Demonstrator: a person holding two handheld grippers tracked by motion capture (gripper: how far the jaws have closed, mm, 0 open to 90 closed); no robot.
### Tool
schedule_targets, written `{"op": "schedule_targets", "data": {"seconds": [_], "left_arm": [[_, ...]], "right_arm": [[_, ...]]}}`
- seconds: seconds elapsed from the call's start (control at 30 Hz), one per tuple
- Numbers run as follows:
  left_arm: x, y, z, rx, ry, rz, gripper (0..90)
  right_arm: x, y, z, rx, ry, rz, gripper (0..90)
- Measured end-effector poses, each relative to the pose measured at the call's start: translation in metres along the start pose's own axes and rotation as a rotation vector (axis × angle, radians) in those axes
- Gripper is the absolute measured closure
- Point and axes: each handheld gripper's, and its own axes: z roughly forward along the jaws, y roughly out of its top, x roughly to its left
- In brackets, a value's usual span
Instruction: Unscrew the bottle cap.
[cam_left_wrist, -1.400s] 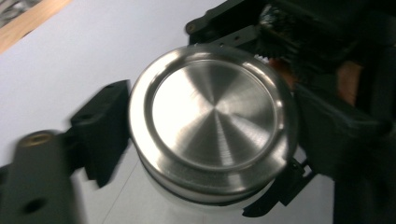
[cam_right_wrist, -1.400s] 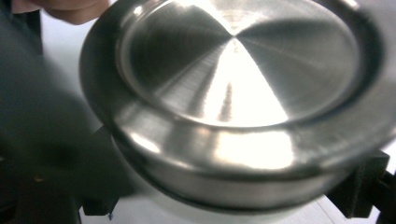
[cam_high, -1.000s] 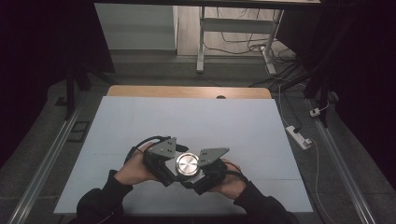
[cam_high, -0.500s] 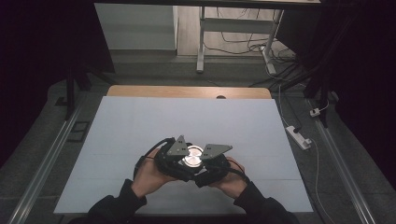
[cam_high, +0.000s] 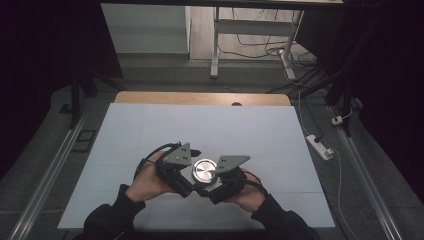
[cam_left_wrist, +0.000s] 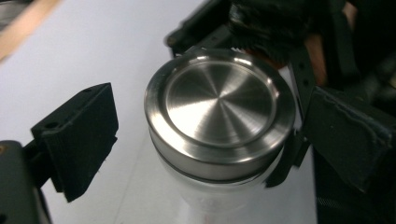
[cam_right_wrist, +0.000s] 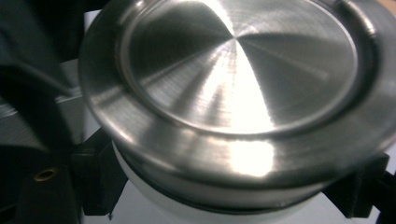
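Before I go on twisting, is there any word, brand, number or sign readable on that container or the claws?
None: the round brushed-steel lid is bare metal with only concentric turning marks.
None: the white container body under it is blurred, no print discernible.
None: the black claw pads carry no markings.

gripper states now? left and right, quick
Left tongs: open, jaws just opened, standing either side of the steel lid, left pad clear of it.
Right tongs: shut on the white jar below the lid.
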Motion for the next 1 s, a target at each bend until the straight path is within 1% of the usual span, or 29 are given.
{"op": "schedule_targets", "data": {"seconds": [0.07, 0.13, 0.17, 0.2, 0.23, 0.27, 0.3, 0.33, 0.37, 0.4, 0.43, 0.47, 0.5, 0.53, 0.57, 0.6, 0.67, 0.7, 0.73, 0.77, 0.87, 0.97, 1.0], "left_arm": [[0.002, -0.004, 0.0, -0.002, -0.063, 0.033, 6.7], [0.002, -0.007, 0.002, 0.009, -0.108, 0.071, 9.8], [0.001, -0.008, 0.003, 0.007, -0.131, 0.088, 11.4], [0.0, -0.009, 0.003, 0.009, -0.145, 0.107, 14.8], [-0.002, -0.009, 0.004, 0.011, -0.143, 0.109, 17.8], [-0.003, -0.008, 0.005, 0.016, -0.133, 0.109, 17.9], [-0.003, -0.008, 0.005, 0.016, -0.133, 0.109, 18.1], [-0.003, -0.006, 0.005, 0.03, -0.107, 0.099, 18.2], [-0.003, -0.006, 0.005, 0.03, -0.107, 0.099, 18.4], [-0.004, -0.004, 0.006, 0.032, -0.074, 0.07, 18.4], [-0.004, -0.004, 0.006, 0.032, -0.074, 0.07, 18.5], [-0.004, -0.001, 0.008, 0.025, -0.033, 0.025, 18.5], [-0.004, -0.001, 0.008, 0.025, -0.033, 0.025, 18.6], [-0.006, 0.002, 0.011, 0.025, 0.017, -0.012, 18.6], [-0.007, 0.004, 0.012, 0.021, 0.042, -0.028, 18.6], [-0.008, 0.005, 0.013, 0.021, 0.057, -0.04, 18.6], [-0.009, 0.007, 0.014, 0.015, 0.081, -0.064, 18.6], [-0.009, 0.007, 0.013, -0.005, 0.08, -0.089, 19.1], [-0.01, 0.008, 0.013, -0.002, 0.09, -0.097, 20.3], [-0.01, 0.009, 0.013, 0.0, 0.095, -0.105, 20.3], [-0.012, 0.009, 0.014, -0.001, 0.112, -0.117, 20.3], [-0.012, 0.009, 0.014, -0.013, 0.123, -0.131, 20.2], [-0.012, 0.009, 0.015, -0.016, 0.127, -0.13, 20.1]], "right_arm": [[0.004, 0.001, 0.002, 0.004, 0.033, -0.032, 15.1], [0.008, 0.001, 0.004, 0.012, 0.069, -0.054, 15.1], [0.01, 0.002, 0.005, 0.018, 0.077, -0.067, 15.2], [0.012, 0.002, 0.006, 0.027, 0.086, -0.08, 15.2], [0.013, 0.002, 0.007, 0.029, 0.089, -0.086, 15.1], [0.014, 0.002, 0.007, 0.029, 0.09, -0.09, 15.1], [0.013, 0.002, 0.007, 0.032, 0.086, -0.088, 15.1], [0.012, 0.001, 0.007, 0.031, 0.082, -0.092, 15.1], [0.012, 0.001, 0.007, 0.032, 0.073, -0.084, 15.1], [0.01, 0.002, 0.007, 0.027, 0.061, -0.083, 15.2], [0.01, 0.002, 0.007, 0.027, 0.061, -0.083, 15.2], [0.009, 0.002, 0.005, 0.027, 0.031, -0.059, 15.2], [0.008, 0.002, 0.004, 0.021, 0.019, -0.036, 15.2], [0.007, 0.002, 0.004, 0.019, 0.002, -0.024, 15.1], [0.005, 0.002, 0.003, 0.019, -0.016, -0.026, 15.2], [0.004, 0.002, 0.002, 0.017, -0.032, -0.022, 15.2], [0.003, 0.001, 0.002, 0.011, -0.044, -0.006, 15.2], [0.003, 0.001, 0.002, 0.012, -0.054, -0.003, 15.2], [0.004, 0.001, 0.002, 0.019, -0.063, -0.008, 15.2], [0.003, 0.001, 0.003, 0.015, -0.064, 0.002, 15.2], [0.003, 0.001, 0.003, 0.007, -0.063, 0.008, 15.2], [0.002, 0.001, 0.002, 0.006, -0.073, 0.013, 15.2], [0.002, 0.001, 0.002, 0.004, -0.08, 0.013, 15.2]]}}
